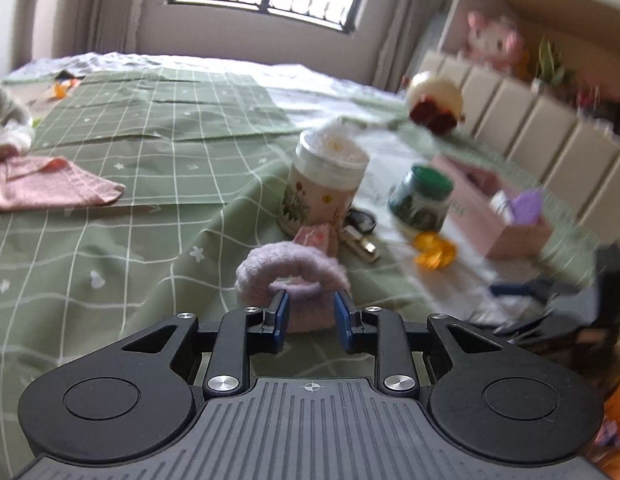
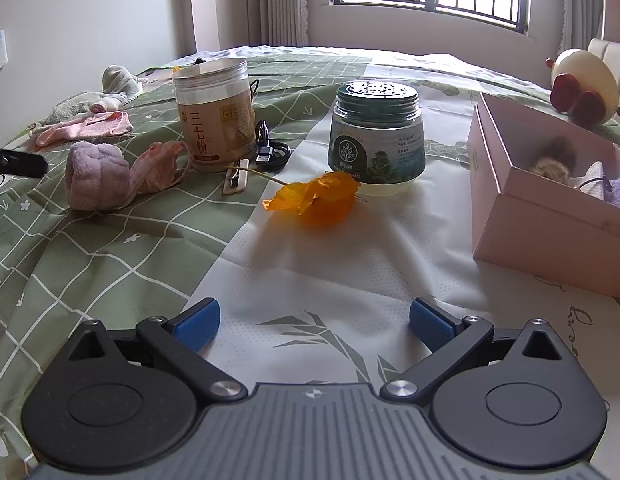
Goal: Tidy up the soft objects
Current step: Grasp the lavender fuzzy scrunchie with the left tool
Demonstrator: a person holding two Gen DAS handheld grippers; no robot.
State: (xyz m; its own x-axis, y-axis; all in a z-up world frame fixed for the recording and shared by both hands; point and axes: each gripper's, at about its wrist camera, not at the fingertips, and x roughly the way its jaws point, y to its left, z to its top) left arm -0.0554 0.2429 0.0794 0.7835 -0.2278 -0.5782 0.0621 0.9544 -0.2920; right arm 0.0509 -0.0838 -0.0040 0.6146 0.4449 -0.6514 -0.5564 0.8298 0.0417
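A fluffy lilac rolled sock (image 1: 294, 276) lies on the green checked bedspread (image 1: 122, 240). My left gripper (image 1: 310, 304) has its blue fingers on either side of the sock's near end, partly closed; I cannot tell whether they press it. The same sock shows in the right wrist view (image 2: 96, 178) at left, with a dark gripper tip beside it. My right gripper (image 2: 314, 320) is open and empty above the white sheet. A pink open box (image 2: 546, 200) at right holds soft items. An orange fabric flower (image 2: 316, 198) lies mid-bed.
A beige jar (image 2: 214, 114) and a green-lidded jar (image 2: 376, 136) stand on the bed, with a black cable (image 2: 272, 152) and a pink cloth (image 2: 158, 172) nearby. Pink and grey socks (image 2: 86, 120) lie at far left. A round plush (image 2: 582, 84) sits by the headboard.
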